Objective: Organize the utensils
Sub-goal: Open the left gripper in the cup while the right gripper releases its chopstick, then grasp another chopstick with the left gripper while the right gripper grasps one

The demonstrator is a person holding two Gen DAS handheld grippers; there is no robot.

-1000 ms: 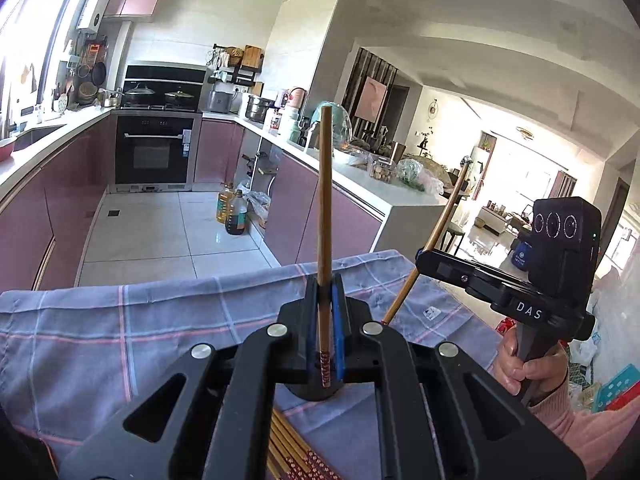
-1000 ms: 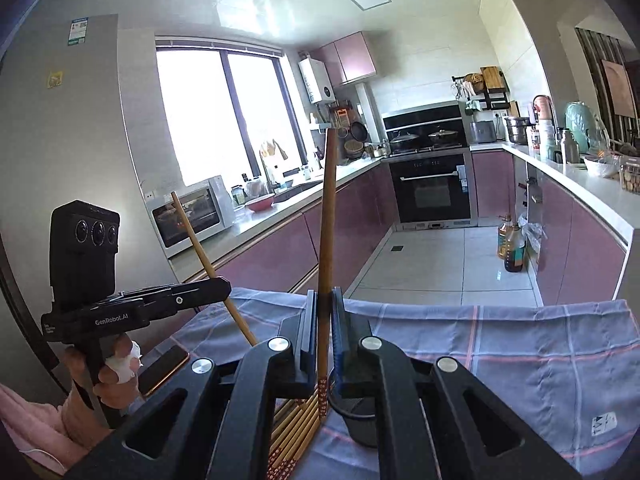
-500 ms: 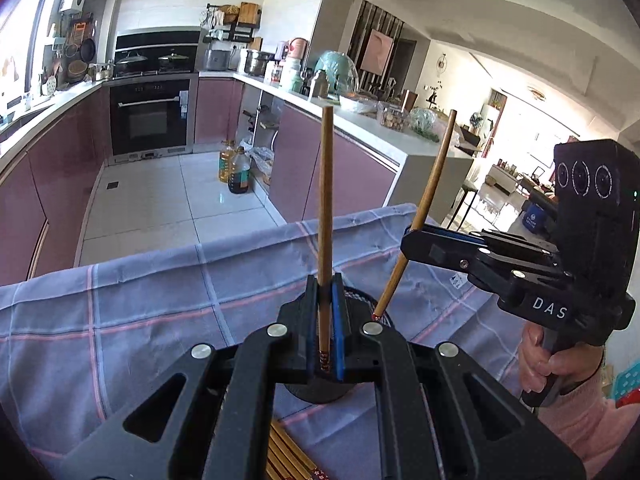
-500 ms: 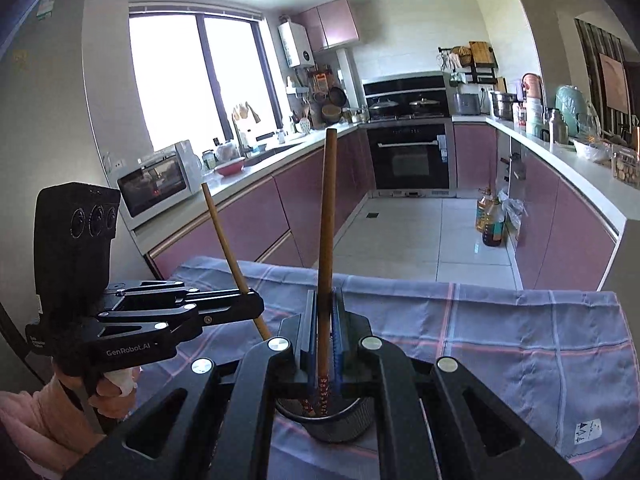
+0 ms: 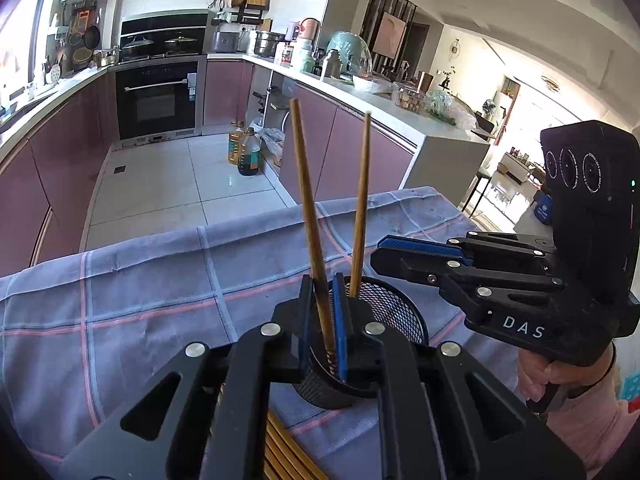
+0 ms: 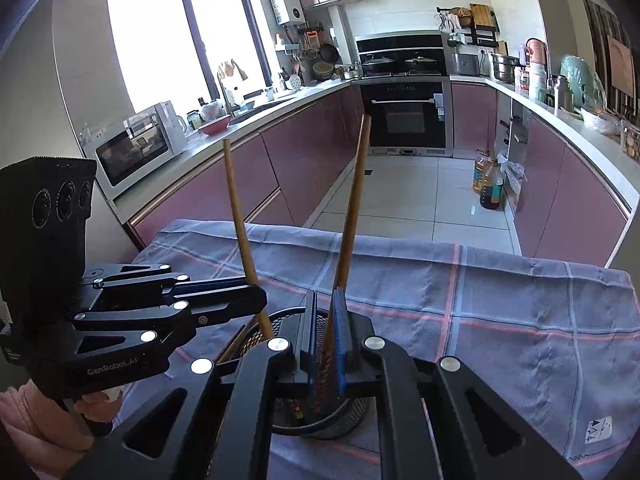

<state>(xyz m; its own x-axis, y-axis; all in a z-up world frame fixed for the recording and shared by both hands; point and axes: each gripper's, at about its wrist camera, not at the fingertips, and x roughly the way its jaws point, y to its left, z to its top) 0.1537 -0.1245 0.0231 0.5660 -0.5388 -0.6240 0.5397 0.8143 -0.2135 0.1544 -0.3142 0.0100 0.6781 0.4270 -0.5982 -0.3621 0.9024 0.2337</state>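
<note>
Cloth covers the surface [image 5: 140,280] ahead of and under both tools, and the black mesh cup [image 5: 394,312] stands on it right below their fingertips. That is the relation your next move turns on: cup straight beneath, chopsticks standing up through the jaws.

Your left tool [image 5: 322,285] has just been opening its jaws. Its chopstick [image 5: 306,184] is between them but leans loose, with a gap beside it and its patterned end down in the cup. Your right tool [image 6: 325,300], just to the right of the left one, is parted only a crack. Its chopstick [image 6: 352,200] tilts freely between the pads, so I judge it released too, with its lower end in the cup.

Both sticks run near upright, splayed apart at the top. To clear them you will probably need to draw each tool back toward yourself, along its own fingers, not sideways across the sticks.

More chopsticks [image 5: 280,456] lie flat on the cloth under your left tool, long axes running away from you. The left hand looks nearer to them.
</note>
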